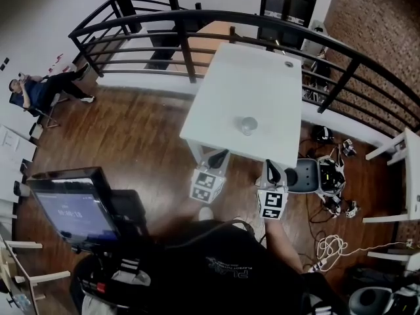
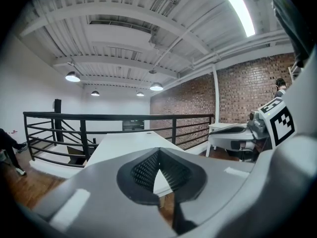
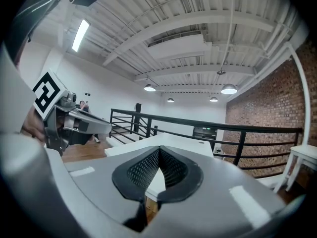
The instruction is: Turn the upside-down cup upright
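A small clear cup (image 1: 247,125) stands on the white table (image 1: 262,77), near its front edge; whether it is rim up or rim down is too small to tell. My left gripper (image 1: 220,155) hangs just short of the table's front edge, a little left of the cup, jaws together and empty. My right gripper (image 1: 270,166) is beside it, slightly right of the cup, also shut on nothing. In the left gripper view the closed left gripper (image 2: 159,151) points along the table (image 2: 124,143). In the right gripper view the closed right gripper (image 3: 159,150) does the same, and the cup does not show.
A black railing (image 1: 197,18) curves round the table's far side. A small round fitting (image 1: 289,63) sits at the table's far end. On the floor to the right lie a machine (image 1: 328,176) and cables (image 1: 331,245). A monitor (image 1: 75,209) stands at lower left. A person (image 1: 39,90) sits far left.
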`<state>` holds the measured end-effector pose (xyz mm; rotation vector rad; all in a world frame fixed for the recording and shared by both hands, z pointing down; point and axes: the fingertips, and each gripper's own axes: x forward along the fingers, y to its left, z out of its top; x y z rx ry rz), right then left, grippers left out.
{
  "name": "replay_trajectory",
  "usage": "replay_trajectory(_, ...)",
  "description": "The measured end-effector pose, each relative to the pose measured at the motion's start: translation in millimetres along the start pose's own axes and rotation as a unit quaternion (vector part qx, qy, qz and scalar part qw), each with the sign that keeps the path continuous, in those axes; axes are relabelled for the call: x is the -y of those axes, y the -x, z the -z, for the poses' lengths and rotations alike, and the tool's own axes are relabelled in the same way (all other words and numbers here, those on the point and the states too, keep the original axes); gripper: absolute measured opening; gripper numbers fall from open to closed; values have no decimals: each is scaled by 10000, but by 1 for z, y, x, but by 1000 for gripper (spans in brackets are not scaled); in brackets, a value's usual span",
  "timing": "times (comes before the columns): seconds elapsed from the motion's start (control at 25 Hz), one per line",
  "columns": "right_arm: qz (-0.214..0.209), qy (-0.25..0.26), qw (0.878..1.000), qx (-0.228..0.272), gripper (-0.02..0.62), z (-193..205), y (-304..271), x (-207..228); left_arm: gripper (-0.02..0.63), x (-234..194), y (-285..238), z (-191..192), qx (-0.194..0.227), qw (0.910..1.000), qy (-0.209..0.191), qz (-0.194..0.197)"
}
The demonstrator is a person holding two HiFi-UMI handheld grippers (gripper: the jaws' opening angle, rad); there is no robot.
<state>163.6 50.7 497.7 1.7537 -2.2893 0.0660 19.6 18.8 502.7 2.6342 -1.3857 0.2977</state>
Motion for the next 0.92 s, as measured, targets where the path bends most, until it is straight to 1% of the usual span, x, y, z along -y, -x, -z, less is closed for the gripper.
replay_trajectory(0.4,44,-38,9999,100,12,-6,-12,6,0,-5,-10,-9,42,9999,4,-92)
replay_trajectory(0.92,28,-16,9999,140,12,-8,-10,-4,0,-7,-7,-5,-1,10000,32,-48)
